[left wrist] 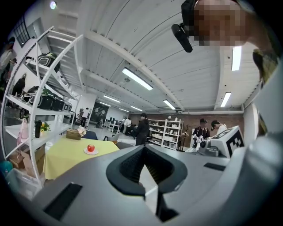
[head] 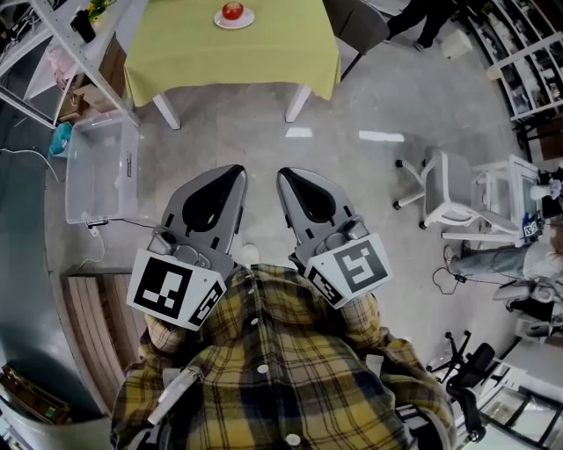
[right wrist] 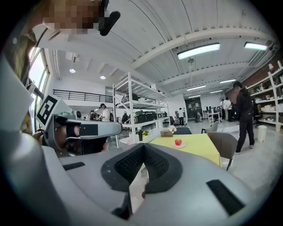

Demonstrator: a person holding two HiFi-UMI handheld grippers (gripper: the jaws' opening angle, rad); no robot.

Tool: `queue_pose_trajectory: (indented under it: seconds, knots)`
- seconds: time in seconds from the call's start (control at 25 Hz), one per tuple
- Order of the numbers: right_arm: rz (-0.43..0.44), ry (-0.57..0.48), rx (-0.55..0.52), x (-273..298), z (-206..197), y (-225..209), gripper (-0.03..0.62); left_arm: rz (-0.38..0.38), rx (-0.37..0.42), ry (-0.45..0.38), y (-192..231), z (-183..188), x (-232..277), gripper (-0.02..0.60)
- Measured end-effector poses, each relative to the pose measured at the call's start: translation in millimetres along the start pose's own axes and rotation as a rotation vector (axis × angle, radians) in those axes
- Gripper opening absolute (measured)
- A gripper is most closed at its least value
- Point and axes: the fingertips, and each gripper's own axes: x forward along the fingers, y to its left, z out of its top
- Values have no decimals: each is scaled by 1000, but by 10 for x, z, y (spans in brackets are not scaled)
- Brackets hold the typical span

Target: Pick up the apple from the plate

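Apple (head: 232,10): on white plate (head: 247,21), yellow-green table (head: 229,53), top centre; well apart from both grippers.
Left gripper (head: 233,172): jaws together, empty.
Right gripper (head: 289,177): jaws together, empty.
Step advised: approach the table, open one gripper early, close across the apple's widest part.

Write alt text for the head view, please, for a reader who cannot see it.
Seen from above, a person in a plaid shirt holds the left tool and right tool side by side near the chest, both shut and empty. Far ahead, a red apple sits on a white plate on a table with a yellow-green cloth.
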Motion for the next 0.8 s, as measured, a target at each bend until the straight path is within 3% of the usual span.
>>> queue_pose_trajectory:
  seconds: [0.44,0.8]
  knots:
    - [-46,10,28,813,104,-430,-3,-38,1,25,756,164,592,6]
    - [-82,29,54,1736,182,-712,-3,-59,-5,45,1663,333,1068,6]
